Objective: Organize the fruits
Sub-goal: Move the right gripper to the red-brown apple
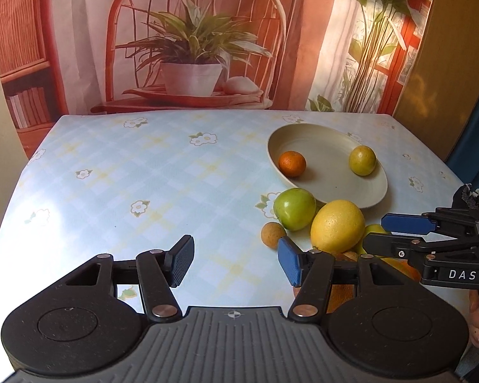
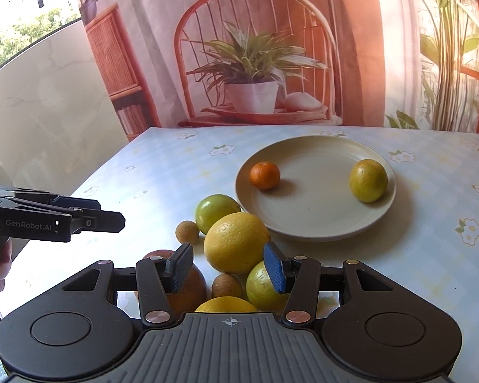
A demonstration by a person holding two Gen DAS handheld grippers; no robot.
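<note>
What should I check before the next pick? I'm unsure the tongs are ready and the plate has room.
1. Right tongs empty and open: ok, nothing between the pads.
2. Left tongs empty and open: ok, only tablecloth between them.
3. Round beige plate has room: ok, holds only the small orange mandarin and the yellow-green round fruit.
4. Large yellow citrus reachable: ok, just ahead of the right tongs.
5. Citrus free to lift: not ok, neighbouring fruits crowd it.
6. Tongs clear of each other: ok, apart.
</note>
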